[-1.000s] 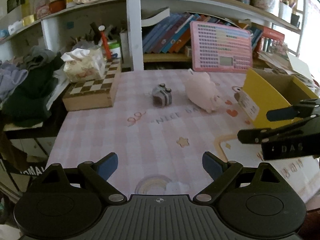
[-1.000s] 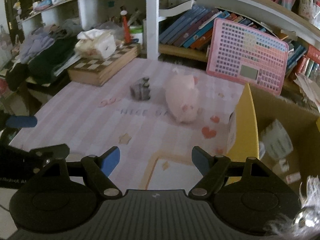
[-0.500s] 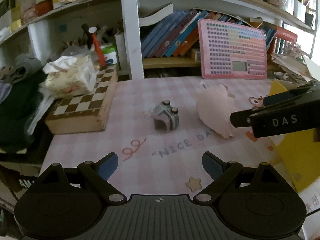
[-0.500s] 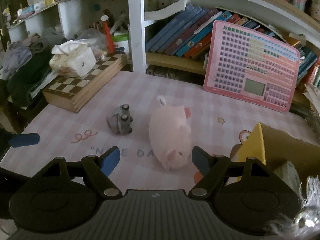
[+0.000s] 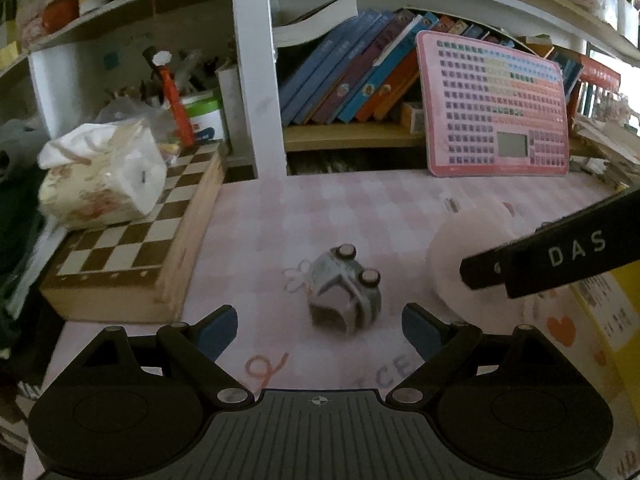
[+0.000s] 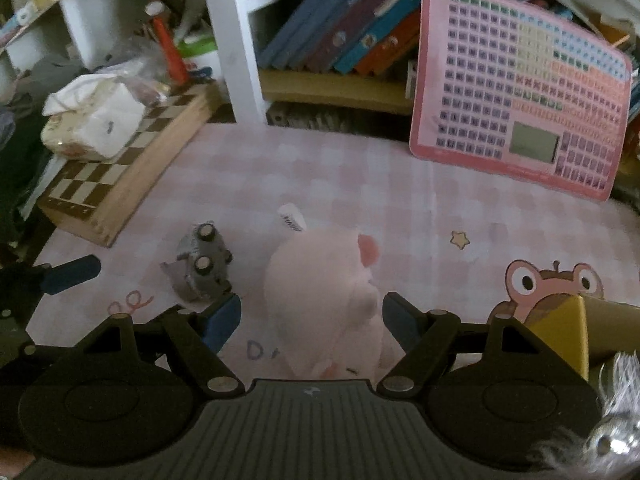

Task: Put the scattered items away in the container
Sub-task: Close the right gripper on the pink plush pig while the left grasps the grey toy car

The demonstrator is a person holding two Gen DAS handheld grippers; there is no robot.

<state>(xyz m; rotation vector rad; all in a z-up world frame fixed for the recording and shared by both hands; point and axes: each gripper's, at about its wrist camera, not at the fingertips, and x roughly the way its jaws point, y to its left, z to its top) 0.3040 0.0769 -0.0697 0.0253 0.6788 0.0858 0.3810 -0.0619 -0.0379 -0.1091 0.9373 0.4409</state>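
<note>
Here, both the closing left gripper (image 5: 318,326) and the right gripper (image 6: 312,318) are held open, "DAS" is read, and only a corner of the yellow box (image 6: 568,332) is seen.

Left gripper (image 5: 318,326): pitched down toward the tabletop, jaws wide apart and closing, blue pads at 9 and 3 o'clock of its view, nothing pressed between them.
Right gripper (image 6: 312,316): tipped more steeply down, jaws spread wide, pads clear of any contact.
Relation: right gripper's dark finger crosses the left view at 3 o'clock.
</note>
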